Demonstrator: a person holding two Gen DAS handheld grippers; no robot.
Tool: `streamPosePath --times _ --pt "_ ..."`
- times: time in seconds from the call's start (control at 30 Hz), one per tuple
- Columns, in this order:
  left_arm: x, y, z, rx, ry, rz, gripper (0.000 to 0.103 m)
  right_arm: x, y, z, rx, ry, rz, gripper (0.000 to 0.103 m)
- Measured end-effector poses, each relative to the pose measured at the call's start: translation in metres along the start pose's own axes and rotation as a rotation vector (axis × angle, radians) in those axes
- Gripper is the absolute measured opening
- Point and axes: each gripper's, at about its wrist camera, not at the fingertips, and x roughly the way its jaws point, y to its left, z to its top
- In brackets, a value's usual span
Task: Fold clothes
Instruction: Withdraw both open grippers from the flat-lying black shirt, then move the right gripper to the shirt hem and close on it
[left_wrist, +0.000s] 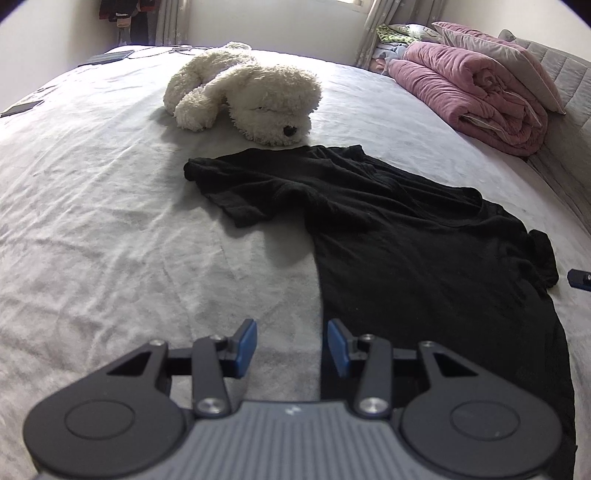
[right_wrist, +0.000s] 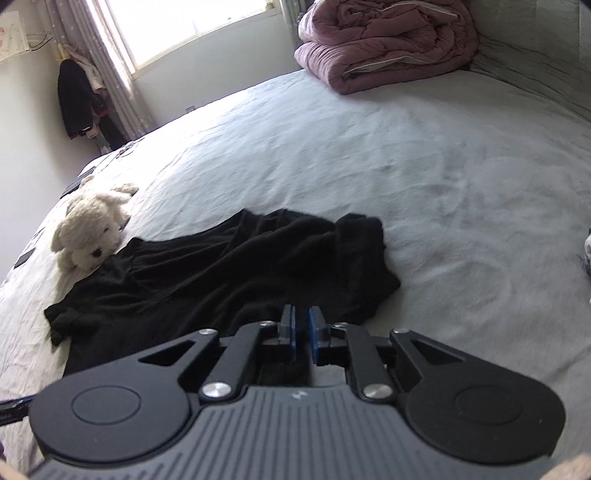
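A black T-shirt (left_wrist: 406, 229) lies spread on the white bed sheet, collar end towards the plush dog and hem towards me. My left gripper (left_wrist: 291, 341) hangs open just over the shirt's left side edge near the hem, its right pad above the cloth and its left pad above bare sheet. In the right wrist view the black T-shirt (right_wrist: 221, 273) is rumpled, with one sleeve bunched up. My right gripper (right_wrist: 302, 325) is at the shirt's near edge, its blue pads almost together with only a thin slit. Nothing shows gripped there. From the left wrist view, the right gripper's tip (left_wrist: 580, 278) shows beside the sleeve.
A white plush dog (left_wrist: 243, 92) lies just past the collar. A rolled pink duvet (left_wrist: 469, 92) and pillows sit at the headboard side. Dark flat items (left_wrist: 107, 57) rest at the bed's far corner. Bare sheet stretches left of the shirt.
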Motion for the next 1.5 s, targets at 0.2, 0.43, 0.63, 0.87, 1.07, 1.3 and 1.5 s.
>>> streamPosePath --times 0.2,0.43,0.63,0.87,1.07,1.3,1.5 --pt "-0.011 -0.004 -0.005 -0.004 0.001 -0.039 0.043 -0.036 0.039 -0.056 -0.038 0.061 0.087 0.014" --pt "-0.037 -0.001 -0.014 0.002 -0.021 -0.058 0.043 -0.077 0.094 -0.130 -0.331 0.102 0.148 0.014" --pt "-0.051 -0.004 -0.030 0.012 -0.005 -0.100 0.043 -0.085 0.085 -0.152 -0.277 0.110 0.138 0.015" --pt "-0.047 -0.016 -0.058 0.026 0.080 -0.125 0.046 -0.091 0.094 -0.167 -0.327 0.054 0.116 0.038" --pt "-0.049 -0.012 -0.070 0.040 0.095 -0.104 0.046 -0.104 0.110 -0.188 -0.478 0.004 0.111 0.062" --pt "-0.051 -0.008 -0.069 0.018 0.099 -0.098 0.047 -0.101 0.130 -0.211 -0.674 -0.011 0.045 0.049" --pt "-0.049 -0.011 -0.068 0.026 0.099 -0.098 0.048 -0.090 0.130 -0.211 -0.732 -0.050 -0.039 0.022"
